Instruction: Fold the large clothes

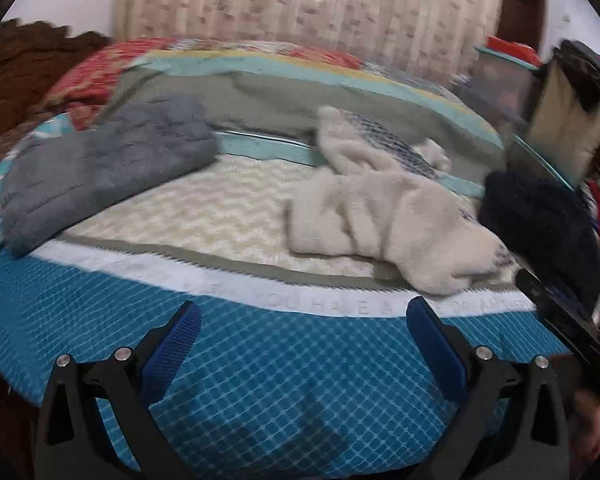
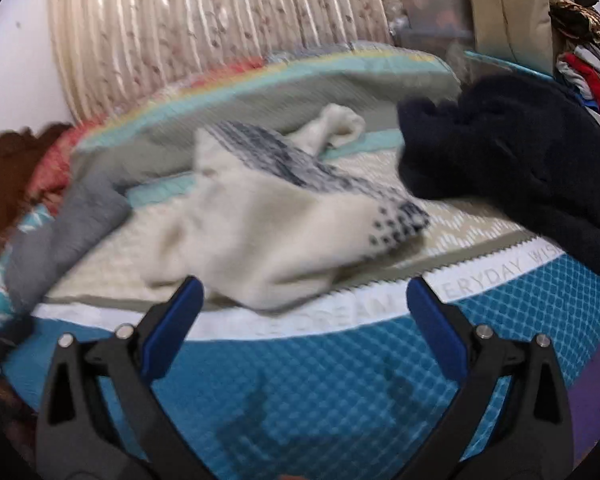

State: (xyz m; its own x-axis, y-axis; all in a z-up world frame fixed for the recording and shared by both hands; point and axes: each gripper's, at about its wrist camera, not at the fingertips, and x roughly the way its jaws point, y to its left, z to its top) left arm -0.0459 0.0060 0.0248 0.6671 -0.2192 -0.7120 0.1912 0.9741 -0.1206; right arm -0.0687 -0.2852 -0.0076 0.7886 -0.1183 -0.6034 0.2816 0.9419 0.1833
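Both views blurred by motion; details soft.

Left gripper (image 1: 303, 316): jaws spread wide, nothing between them. Blue pads face each other over the teal grid-patterned bedspread (image 1: 284, 380). The gripper hangs above the near part of the bed, not touching any garment.

Right gripper (image 2: 306, 296): jaws likewise spread wide, empty. The near edge of the cream garment (image 2: 260, 240) sits just beyond the fingertips and slightly left of centre; contact cannot be confirmed.

Cream garment: fleecy, crumpled, lying mid-bed on the pale zigzag band of the bedspread, with a dark-blue dotted pattern across one part and a sleeve trailing toward the far side. In the left wrist view the same garment (image 1: 384, 216) lies ahead and to the right of the jaws, well apart from them.

Grey garment (image 1: 104, 168): bunched at the left of the bed, ahead-left of the left jaws, apart from the cream one.

Dark navy garment (image 2: 512, 172): heaped at the right side of the bed, just beside the cream garment, ahead-right of the right jaws.

White lettered stripe (image 2: 500, 276) runs across the bedspread between the jaws and the garments. Pleated curtain (image 2: 220, 40) behind the bed.
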